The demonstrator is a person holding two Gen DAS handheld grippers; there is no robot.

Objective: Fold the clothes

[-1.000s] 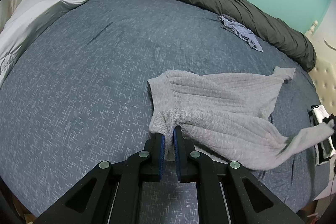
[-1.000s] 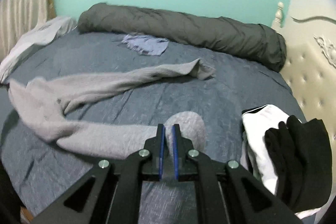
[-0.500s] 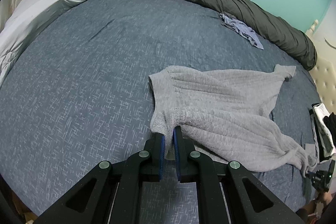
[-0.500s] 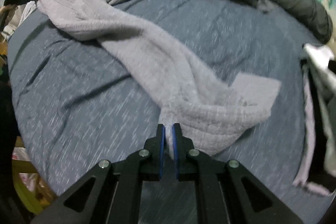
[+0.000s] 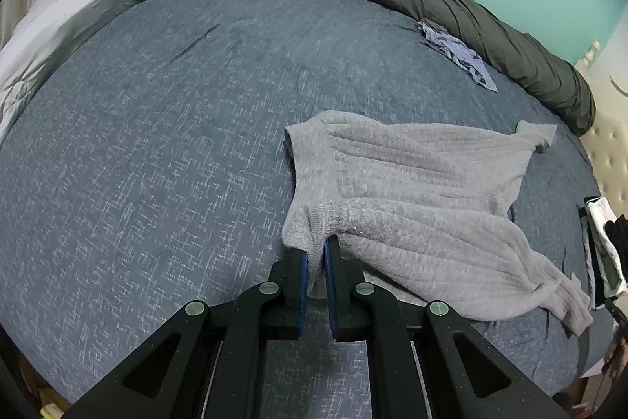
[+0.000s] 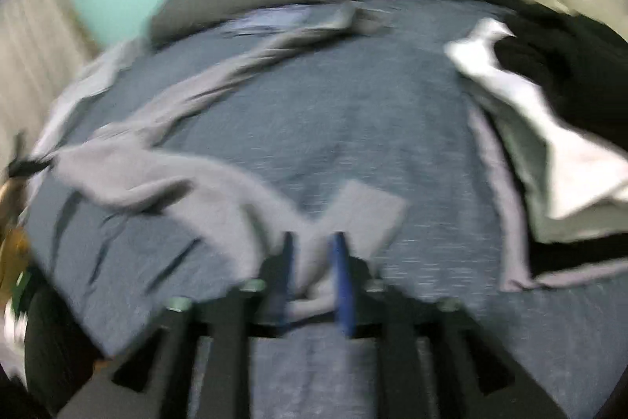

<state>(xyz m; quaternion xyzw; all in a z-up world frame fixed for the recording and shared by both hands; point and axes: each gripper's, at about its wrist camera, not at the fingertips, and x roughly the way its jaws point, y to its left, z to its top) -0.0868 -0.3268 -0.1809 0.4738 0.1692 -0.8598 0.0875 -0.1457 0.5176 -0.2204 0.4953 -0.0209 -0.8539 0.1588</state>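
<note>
L gripper (image 5: 315,248) is clamping the grey sweater (image 5: 412,199) w/ jaws tight on the bed (image 5: 157,144); R gripper (image 6: 314,242) is sitting w/ jaws parted around its sleeve.

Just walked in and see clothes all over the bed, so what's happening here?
A person with a gripper in each hand is folding a grey knit sweater on the blue bed. The left gripper is clamped on a corner of it. The right gripper, blurred, has its jaws apart around the end of a sleeve. A black and white pile and a small blue garment lie aside.
</note>
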